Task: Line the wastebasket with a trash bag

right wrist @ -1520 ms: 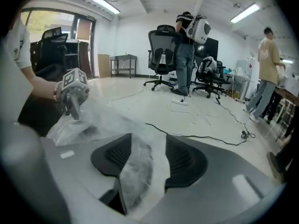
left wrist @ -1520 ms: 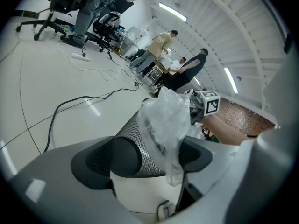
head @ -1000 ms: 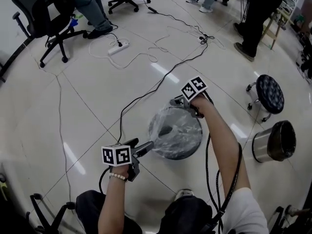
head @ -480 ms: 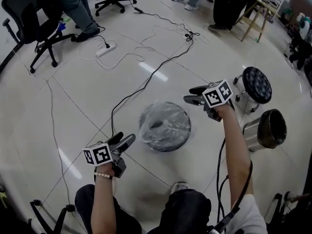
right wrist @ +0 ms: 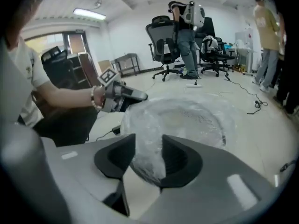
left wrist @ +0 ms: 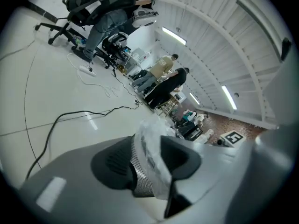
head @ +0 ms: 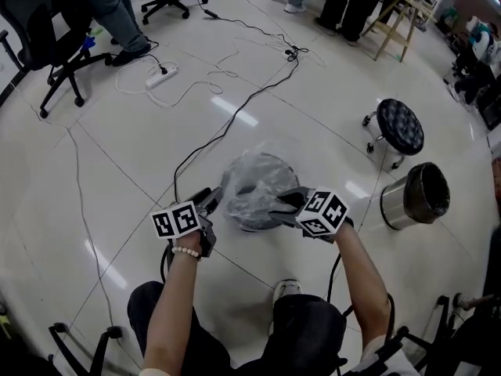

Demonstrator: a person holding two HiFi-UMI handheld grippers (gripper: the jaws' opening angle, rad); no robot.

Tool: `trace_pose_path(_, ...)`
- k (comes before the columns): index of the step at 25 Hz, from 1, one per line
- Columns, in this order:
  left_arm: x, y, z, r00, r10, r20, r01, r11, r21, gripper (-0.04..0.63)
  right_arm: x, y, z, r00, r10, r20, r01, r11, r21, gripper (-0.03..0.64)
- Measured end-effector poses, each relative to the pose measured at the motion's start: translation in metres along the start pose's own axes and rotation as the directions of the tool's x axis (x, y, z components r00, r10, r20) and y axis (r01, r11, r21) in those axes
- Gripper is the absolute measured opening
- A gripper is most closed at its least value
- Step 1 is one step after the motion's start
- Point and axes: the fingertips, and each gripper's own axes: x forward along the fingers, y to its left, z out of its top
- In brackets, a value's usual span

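**Head view:** The round mesh wastebasket (head: 250, 223) stands on the pale tiled floor (head: 117, 171) at the centre of the frame. A clear, crinkled trash bag (head: 258, 182) is draped over its mouth and sags inside. My left gripper (head: 213, 200) meets the rim at its left edge, and my right gripper (head: 279, 207) meets it at the lower right. A black cable (head: 235, 124) trails toward the top of the frame. A padded stool (head: 400, 126) and a steel bin (head: 415, 197) stand at right, well apart from the wastebasket.

**Left gripper view:** The left gripper (left wrist: 147, 158) sits at lower centre. Its jaws have just been closing and now stand about half apart. They are clamped on the mesh wall of the wastebasket (left wrist: 136, 171) together with a glossy fold of trash bag (left wrist: 156, 164). The two fill the gap from pad to pad.

**Right gripper view:** The right gripper (right wrist: 148, 161) has also just been closing. Its jaws stand partly apart and pinch a bunched wad of film at lower centre. Beyond them the trash bag (right wrist: 180, 118) stretches cloudy and wrinkled across the opening, with the mesh of the wastebasket (right wrist: 214, 123) showing faintly through. The left gripper (right wrist: 134, 96) is at the far rim, upper left.
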Motion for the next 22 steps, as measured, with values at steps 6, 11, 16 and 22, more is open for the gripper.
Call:
trace_pose_path(6,0.002,0.025,0.009,0.994,0.105,0.010,-0.106,0.993,0.049,0.011,0.015,0.043,-0.034,0.996,0.066,-0.058,-0.067,0.997,-0.023,0.003)
trace_pose_path(11,0.016,0.034,-0.011,0.988,0.141,-0.064,-0.134,0.986,0.096,0.011,0.018,0.056,-0.031,0.995,0.084,-0.046,-0.085,0.996,-0.033,0.083)
trace_pose_path(16,0.003,0.036,0.007,0.995,0.092,0.023,-0.092,0.996,0.017,0.232,0.006,0.061,-0.012,0.999,0.052,-0.001,-0.052,0.997,-0.057,0.253)
trace_pose_path(22,-0.036,0.018,0.046,0.984,-0.037,0.175,0.038,0.999,-0.002,0.262,-0.027,0.050,0.018,0.994,-0.027,0.106,0.033,0.998,-0.053,0.316)
